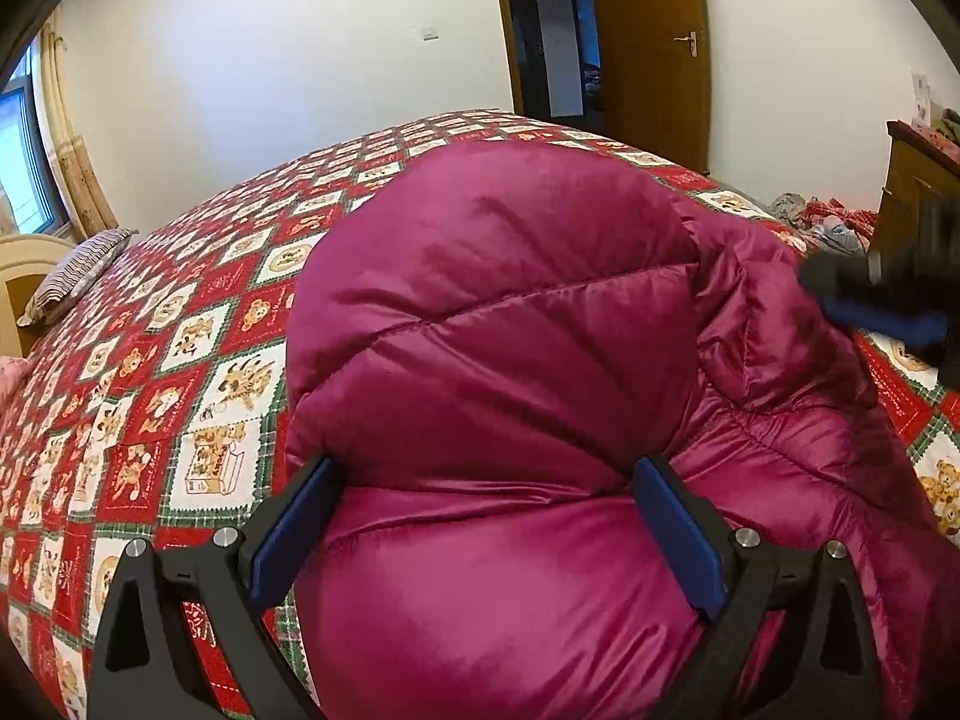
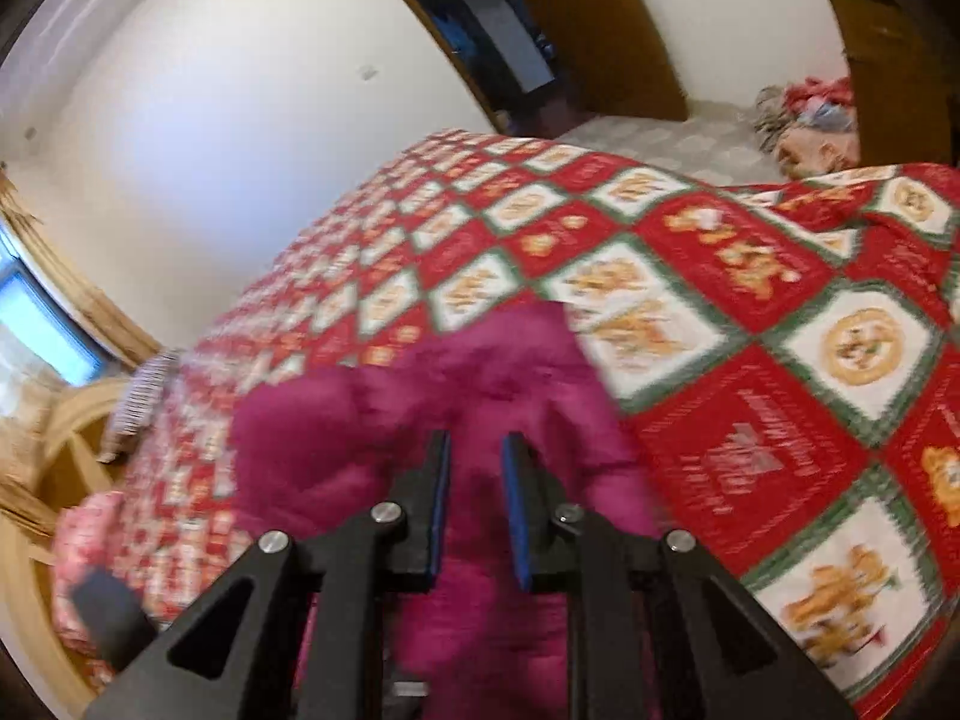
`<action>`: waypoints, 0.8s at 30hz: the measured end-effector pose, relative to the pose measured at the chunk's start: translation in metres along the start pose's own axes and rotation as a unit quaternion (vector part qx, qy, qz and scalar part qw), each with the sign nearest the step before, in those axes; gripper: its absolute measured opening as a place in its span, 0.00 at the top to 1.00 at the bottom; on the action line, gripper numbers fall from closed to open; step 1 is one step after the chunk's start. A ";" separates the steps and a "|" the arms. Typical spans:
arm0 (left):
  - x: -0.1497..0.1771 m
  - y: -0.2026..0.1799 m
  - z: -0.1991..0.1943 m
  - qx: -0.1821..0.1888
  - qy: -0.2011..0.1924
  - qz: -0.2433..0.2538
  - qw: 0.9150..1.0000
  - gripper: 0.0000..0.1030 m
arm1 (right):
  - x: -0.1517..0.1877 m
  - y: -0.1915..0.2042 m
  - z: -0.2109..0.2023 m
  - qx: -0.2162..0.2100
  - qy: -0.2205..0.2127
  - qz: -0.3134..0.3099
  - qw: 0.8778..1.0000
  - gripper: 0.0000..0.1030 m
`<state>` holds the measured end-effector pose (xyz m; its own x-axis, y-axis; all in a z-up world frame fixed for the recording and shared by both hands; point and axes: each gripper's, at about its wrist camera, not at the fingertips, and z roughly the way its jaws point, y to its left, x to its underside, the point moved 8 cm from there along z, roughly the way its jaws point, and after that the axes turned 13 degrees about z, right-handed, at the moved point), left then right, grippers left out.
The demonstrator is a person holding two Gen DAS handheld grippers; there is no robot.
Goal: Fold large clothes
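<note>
Magenta down jacket (image 1: 510,324) lies bunched and puffy on the bear-print quilt (image 1: 180,330) covering the bed. Left gripper (image 1: 486,516) stands spread wide over a quilted panel, pads apparently not pinching it. Right gripper (image 2: 475,510) has its jaws narrowly parted above the jacket's edge, gripping nothing (view blurred). Likely mid-fold: best to press trapped air out, then pinch a seam rather than slippery shell, and lay the fold squarely.
</note>
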<state>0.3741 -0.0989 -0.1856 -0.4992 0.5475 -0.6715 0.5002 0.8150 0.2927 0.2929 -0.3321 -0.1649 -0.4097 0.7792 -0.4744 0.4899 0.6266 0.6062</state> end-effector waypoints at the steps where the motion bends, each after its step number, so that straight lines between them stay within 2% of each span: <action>1: 0.000 0.000 0.000 -0.001 0.000 0.000 1.000 0.04 | 0.000 -0.007 0.001 0.009 -0.005 -0.004 1.000 0.79; 3: -0.001 0.000 0.001 -0.003 0.001 0.001 1.000 0.03 | 0.000 -0.018 0.001 0.031 -0.021 -0.015 0.999 0.79; 7: 0.000 0.001 0.002 -0.001 0.002 -0.002 1.000 0.03 | 0.006 -0.021 0.010 0.041 -0.037 -0.052 0.997 0.79; 10: 0.000 0.002 0.002 -0.002 0.003 0.000 1.000 0.03 | 0.015 -0.018 0.017 0.066 -0.056 -0.108 0.990 0.78; 14: 0.000 0.004 0.001 0.003 0.004 -0.001 1.000 0.03 | 0.020 -0.023 0.027 0.086 -0.048 -0.122 0.988 0.79; 16: -0.002 0.006 -0.005 0.018 0.001 -0.005 1.000 0.03 | 0.022 -0.023 0.035 0.115 -0.039 -0.149 0.981 0.79; 18: -0.011 0.021 -0.017 0.031 -0.016 -0.029 0.999 0.03 | 0.026 -0.020 0.038 0.141 -0.044 -0.184 0.972 0.79; 20: -0.026 0.046 -0.027 0.010 -0.036 -0.050 0.998 0.03 | 0.030 -0.021 0.038 0.150 -0.050 -0.196 0.968 0.80; 22: -0.042 0.078 -0.023 -0.020 -0.044 -0.068 0.997 0.04 | 0.030 -0.024 0.039 0.145 -0.051 -0.193 0.969 0.80; 24: -0.043 0.100 0.004 -0.030 -0.010 -0.071 0.997 0.03 | 0.031 -0.027 0.038 0.132 -0.044 -0.182 0.973 0.80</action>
<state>0.4486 -0.0414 -0.1306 -0.5481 0.4220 -0.7221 0.3822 0.8943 0.2325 0.2964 -0.3249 -0.2205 -0.5317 0.4967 -0.6860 0.5108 0.8341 0.2081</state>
